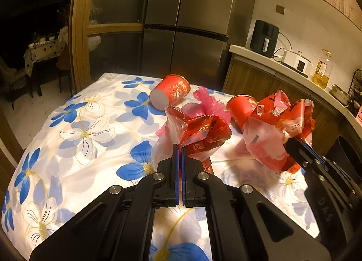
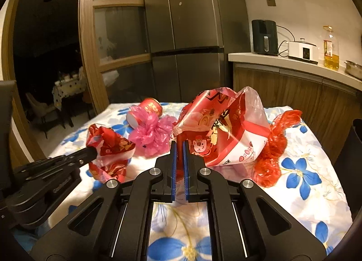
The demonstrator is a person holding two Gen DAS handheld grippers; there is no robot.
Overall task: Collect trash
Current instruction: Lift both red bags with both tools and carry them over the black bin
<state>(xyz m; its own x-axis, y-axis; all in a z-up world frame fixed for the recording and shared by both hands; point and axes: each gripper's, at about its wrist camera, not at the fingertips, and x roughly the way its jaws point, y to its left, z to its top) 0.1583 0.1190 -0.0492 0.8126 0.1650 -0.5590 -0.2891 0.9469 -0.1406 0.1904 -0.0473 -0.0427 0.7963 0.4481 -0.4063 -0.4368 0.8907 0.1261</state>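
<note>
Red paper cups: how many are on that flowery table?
2. One red cup lies on its side at the far edge; another sits behind the wrapper held on the right. More may be hidden.

Crumpled red wrappers [image 2: 217, 130], tipped cup [image 1: 170, 92]

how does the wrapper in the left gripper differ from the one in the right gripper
The left gripper pinches a small, tightly crumpled red wrapper; the right gripper pinches a larger red-and-white printed bag that stands puffed open. The bag shows a cartoon figure; the wrapper's print is too creased to read. Both are thin plastic, clamped between shut jaws above the floral tablecloth.
</note>
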